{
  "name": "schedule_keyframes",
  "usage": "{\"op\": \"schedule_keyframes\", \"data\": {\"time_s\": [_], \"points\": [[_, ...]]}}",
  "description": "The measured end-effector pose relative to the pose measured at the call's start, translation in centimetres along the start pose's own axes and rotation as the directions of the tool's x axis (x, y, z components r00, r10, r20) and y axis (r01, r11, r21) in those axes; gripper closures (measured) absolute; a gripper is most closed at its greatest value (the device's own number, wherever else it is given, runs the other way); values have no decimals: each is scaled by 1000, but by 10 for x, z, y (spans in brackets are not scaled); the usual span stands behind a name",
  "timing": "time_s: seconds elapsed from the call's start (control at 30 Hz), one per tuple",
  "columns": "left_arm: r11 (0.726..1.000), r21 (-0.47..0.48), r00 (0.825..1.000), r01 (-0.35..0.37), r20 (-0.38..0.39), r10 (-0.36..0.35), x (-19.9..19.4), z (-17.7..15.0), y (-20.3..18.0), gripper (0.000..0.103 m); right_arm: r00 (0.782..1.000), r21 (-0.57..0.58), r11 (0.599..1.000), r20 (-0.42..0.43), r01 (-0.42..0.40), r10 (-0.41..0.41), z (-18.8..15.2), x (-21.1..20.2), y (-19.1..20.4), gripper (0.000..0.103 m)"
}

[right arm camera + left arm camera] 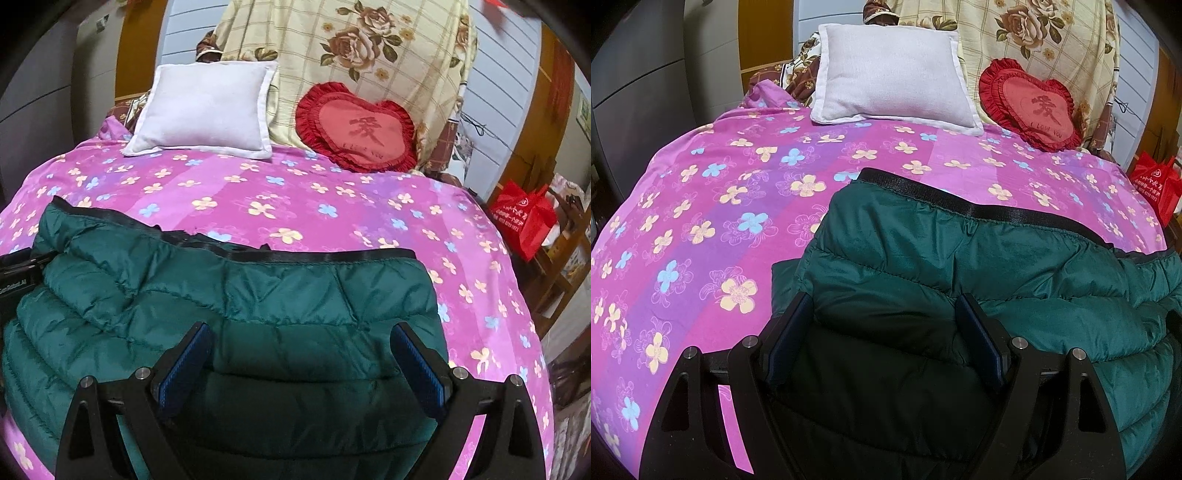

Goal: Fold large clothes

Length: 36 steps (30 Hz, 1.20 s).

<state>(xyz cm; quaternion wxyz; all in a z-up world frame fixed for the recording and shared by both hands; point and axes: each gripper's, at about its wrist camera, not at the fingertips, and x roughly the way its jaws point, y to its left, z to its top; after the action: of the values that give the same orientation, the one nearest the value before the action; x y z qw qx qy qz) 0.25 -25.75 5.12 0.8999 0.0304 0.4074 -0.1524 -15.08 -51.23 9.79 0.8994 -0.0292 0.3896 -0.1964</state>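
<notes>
Both fingers pairs spread wide over green jacket (960, 266); only right view shows left gripper (16, 275).

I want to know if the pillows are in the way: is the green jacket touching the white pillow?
No, the green jacket lies apart from the white pillow, with bare pink bedsheet between them.

Bed (701, 221) with pink floral sheet carries green puffer jacket (960, 266) near front, white pillow (890, 74) and red heart cushion (1030, 107) at head.
</notes>
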Motion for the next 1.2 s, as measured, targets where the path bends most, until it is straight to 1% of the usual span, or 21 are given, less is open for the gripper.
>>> {"op": "schedule_keyframes", "data": {"time_s": [0.3,0.43,0.5,0.57,0.6,0.67,0.7,0.77,0.83,0.93,1.03,1.13,1.2], "points": [[1000,0,1000,0,1,0,0,0,1,22,999,7,1000,-32,-3,3,-3,13,-3,7],[1000,0,1000,0,1,0,0,0,1,22,999,23,1000,-47,-16,18,-3,19,-7,7],[1000,0,1000,0,1,0,0,0,1,22,996,59,997,-74,-50,55,-4,29,-14,7],[1000,0,1000,0,0,0,0,0,1,22,983,143,983,-122,-118,136,-7,45,-27,5],[1000,-1,1000,1,-1,-1,1,0,1,22,975,193,969,-129,-155,181,-8,52,-35,4],[1000,-2,1000,2,-10,-2,2,1,1,22,965,239,952,-130,-193,229,-10,59,-43,3],[1000,-1,1000,1,-18,-1,3,3,1,21,962,245,949,-135,-199,237,-10,60,-44,3],[1000,6,999,1,-40,0,3,7,1,21,962,233,953,-145,-194,231,-8,53,-43,3],[1000,13,998,12,-60,-11,-4,13,3,22,963,236,951,-131,-199,234,-8,40,-43,3],[999,-10,998,46,-41,-46,-22,14,10,22,960,236,943,-93,-236,263,-11,10,-45,3],[996,-19,996,84,-28,-84,-40,7,16,22,963,212,950,-87,-231,253,-19,-8,-45,3],[997,6,997,76,-3,-76,-50,-4,15,22,960,231,943,-84,-241,266,-32,-14,-47,3],[997,34,998,64,-15,-63,-47,-12,11,22,963,232,948,-104,-219,248,-42,-8,-46,3]]}}
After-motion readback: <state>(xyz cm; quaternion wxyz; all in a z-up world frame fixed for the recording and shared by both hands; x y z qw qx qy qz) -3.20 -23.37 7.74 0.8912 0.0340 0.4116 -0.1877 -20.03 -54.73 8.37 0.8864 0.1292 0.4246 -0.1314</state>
